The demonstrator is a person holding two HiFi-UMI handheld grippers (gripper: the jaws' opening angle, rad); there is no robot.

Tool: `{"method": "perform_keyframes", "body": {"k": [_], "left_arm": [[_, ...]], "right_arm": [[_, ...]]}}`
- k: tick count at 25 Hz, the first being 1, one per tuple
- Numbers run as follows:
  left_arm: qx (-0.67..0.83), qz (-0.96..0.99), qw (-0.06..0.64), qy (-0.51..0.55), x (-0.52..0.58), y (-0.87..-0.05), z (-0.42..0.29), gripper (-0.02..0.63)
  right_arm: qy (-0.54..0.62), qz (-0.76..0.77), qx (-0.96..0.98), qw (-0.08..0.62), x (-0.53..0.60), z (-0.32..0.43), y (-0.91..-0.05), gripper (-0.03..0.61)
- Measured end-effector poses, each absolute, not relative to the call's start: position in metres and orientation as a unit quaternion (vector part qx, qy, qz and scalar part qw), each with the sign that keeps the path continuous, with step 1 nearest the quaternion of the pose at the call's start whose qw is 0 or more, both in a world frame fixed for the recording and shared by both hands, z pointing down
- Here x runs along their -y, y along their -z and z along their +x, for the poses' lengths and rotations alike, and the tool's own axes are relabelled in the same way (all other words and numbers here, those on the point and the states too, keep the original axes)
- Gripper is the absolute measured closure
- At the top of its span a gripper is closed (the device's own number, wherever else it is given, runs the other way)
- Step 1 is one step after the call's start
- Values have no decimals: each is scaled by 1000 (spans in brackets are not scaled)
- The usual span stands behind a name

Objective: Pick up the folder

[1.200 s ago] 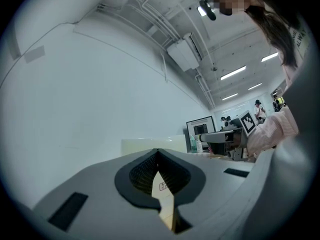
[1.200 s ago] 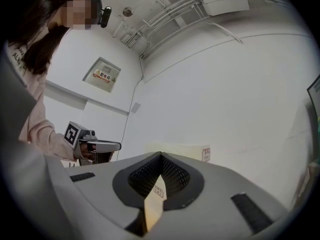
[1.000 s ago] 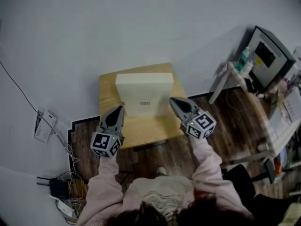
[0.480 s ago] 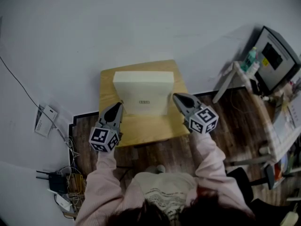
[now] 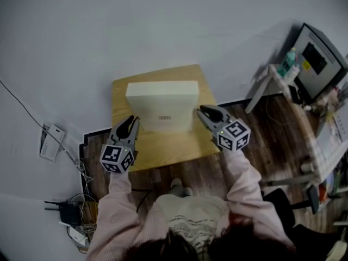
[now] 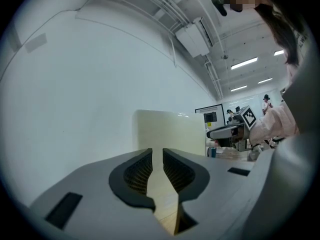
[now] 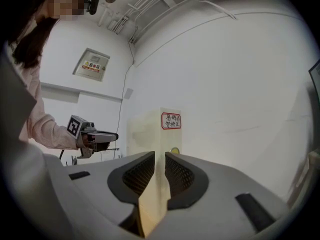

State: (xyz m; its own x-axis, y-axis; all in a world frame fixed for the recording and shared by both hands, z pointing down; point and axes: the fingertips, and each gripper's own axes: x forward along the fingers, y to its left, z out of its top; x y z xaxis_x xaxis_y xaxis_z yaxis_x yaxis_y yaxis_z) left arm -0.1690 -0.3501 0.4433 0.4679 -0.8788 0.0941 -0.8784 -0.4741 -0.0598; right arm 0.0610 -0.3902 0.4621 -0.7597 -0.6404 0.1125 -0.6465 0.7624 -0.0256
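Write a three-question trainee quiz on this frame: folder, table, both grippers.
1. True or false: the folder lies flat on the floor.
2. Multiple choice: the left gripper and right gripper are (A) both at the folder's left, (B) one at each side of it, (C) stacked above it.
3. Fill in: the folder stands on a small ____ table.
Key: 1 false, it stands upright on the table. 2 B. 3 wooden. Note: both grippers' jaws have just been opening to a narrow gap, and neither grips the folder.
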Motion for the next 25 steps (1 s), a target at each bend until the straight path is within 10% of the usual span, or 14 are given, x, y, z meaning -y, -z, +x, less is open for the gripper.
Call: {"method": "perform_keyframes", "body": {"k": [25], "left_arm": [[-391,-916,-48,78,416,-481,-171,219]], "right_arm": [[-101,296,948,63,424,38,-496,255]]}}
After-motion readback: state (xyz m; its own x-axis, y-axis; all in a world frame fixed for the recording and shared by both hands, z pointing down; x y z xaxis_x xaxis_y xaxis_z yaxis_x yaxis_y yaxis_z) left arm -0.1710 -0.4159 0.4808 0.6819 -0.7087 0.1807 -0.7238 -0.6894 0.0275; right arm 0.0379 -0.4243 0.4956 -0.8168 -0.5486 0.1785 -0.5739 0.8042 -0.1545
